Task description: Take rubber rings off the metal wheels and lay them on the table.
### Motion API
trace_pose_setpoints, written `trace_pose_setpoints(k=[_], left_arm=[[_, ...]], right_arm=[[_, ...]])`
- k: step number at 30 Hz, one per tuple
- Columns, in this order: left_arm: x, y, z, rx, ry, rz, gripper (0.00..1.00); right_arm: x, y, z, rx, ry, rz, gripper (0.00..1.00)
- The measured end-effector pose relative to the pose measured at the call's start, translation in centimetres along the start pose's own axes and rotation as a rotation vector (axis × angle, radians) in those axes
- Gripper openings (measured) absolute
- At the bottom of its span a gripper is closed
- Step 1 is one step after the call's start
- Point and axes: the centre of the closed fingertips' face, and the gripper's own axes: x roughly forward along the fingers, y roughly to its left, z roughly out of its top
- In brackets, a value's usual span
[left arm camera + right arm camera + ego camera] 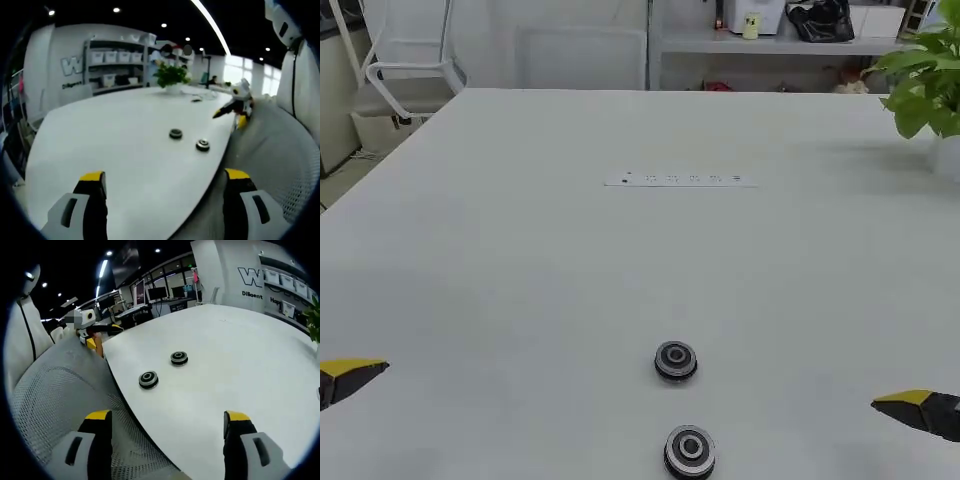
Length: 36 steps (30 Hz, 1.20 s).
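Metal wheels, the farther wheel (pixel 676 360) and the nearer wheel (pixel 690 451), lay flat near the table's (pixel 520 250) front edge, dark rings on. Left gripper (pixel 164 175) and right gripper (pixel 166 415), jaws wide and empty, flanked them, well apart. A power strip (pixel 680 180) lay beyond, a potted plant (pixel 925 85) far right.

The wheels (pixel 676 360) are black-and-silver, the table (pixel 520 250) white.
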Motion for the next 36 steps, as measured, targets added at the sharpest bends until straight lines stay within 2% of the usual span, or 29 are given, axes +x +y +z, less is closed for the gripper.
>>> trace_pose_setpoints(k=[21,36], left_arm=[[0.2,-0.6,1.1,0.034,-0.006,-0.027,0.98],[0.4,-1.1,2.8,0.063,-0.017,-0.040,0.98]], right_arm=[[-0.1,0.1,0.2,-0.010,-0.001,0.001,0.88],[-0.1,-0.2,0.5,-0.016,-0.003,0.001,0.88]])
